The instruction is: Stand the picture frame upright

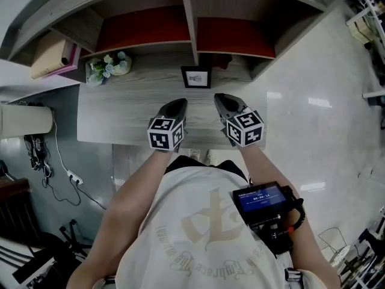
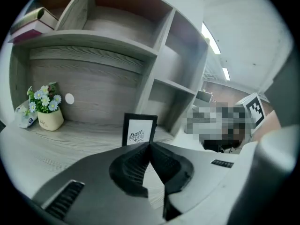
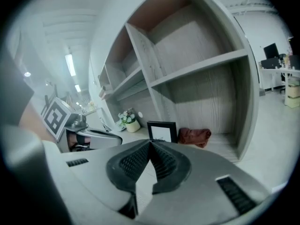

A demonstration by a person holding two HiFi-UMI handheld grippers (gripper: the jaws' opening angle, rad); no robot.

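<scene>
Picture frame (image 1: pixel 196 77) stands upright on the grey wood-grain desk (image 1: pixel 120 116), near the desk's back edge and just below the upright divider (image 1: pixel 188 17) of the shelf unit. Its dark border surrounds a white sheet with a small dark drawing, which faces the person. Nothing touches it.

At 1 o'clock from the frame in the head view lies a crumpled dark red cloth (image 3: pixel 194 136), close beside it. At 9 o'clock, well apart, sits a small pot of flowers (image 1: pixel 108 65). Further out at 10 o'clock, books (image 1: pixel 51 54) lie on the left shelf.

Both claws hover over the desk's front part, apart from the frame. The left claw (image 1: pixel 179 103) is at 7 o'clock from it and the right claw (image 1: pixel 220 98) at 5 o'clock. Each has its jaws together with nothing between them — the ribbed pads meet at the tips. Both point toward the frame.
</scene>
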